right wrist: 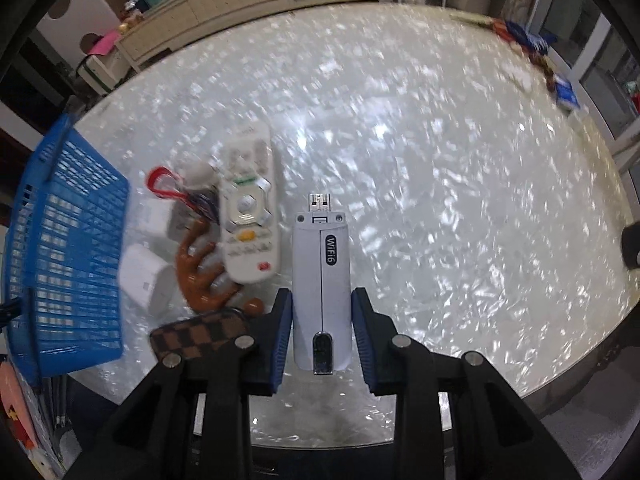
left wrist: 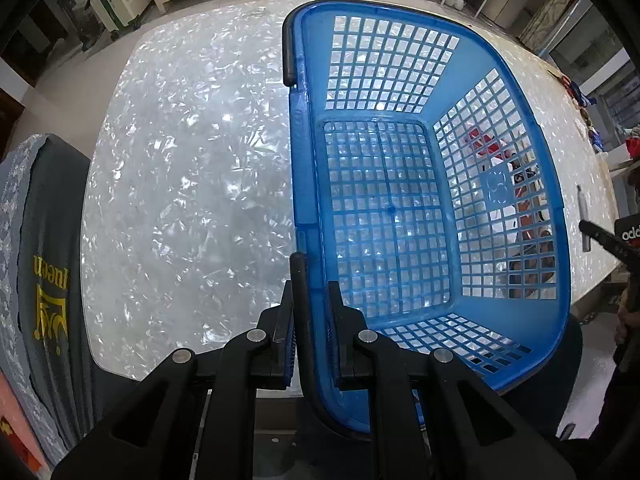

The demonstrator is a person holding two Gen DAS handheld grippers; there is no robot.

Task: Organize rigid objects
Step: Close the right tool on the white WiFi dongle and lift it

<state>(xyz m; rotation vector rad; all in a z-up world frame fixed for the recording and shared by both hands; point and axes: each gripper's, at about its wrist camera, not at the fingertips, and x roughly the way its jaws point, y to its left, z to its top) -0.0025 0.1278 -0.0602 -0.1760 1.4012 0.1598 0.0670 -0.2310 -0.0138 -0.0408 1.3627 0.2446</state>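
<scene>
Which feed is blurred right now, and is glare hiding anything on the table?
Right wrist view: motion-smeared, remote and basket soft, while the WiFi stick in the right tool stays sharp. Left wrist view: crisp, with the left tool on the basket rim. Both: table sparkles, hiding nothing.

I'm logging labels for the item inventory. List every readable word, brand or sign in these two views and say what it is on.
"WiFi6": on the dark oval label of the white USB dongle between the fingers of the right hand-held gripper.
"add": white letters, cut off by the frame edge, on a black item.
Yellow lettering on the grey cloth: sideways, not readable.
Button markings on the remote control: blurred.
</scene>
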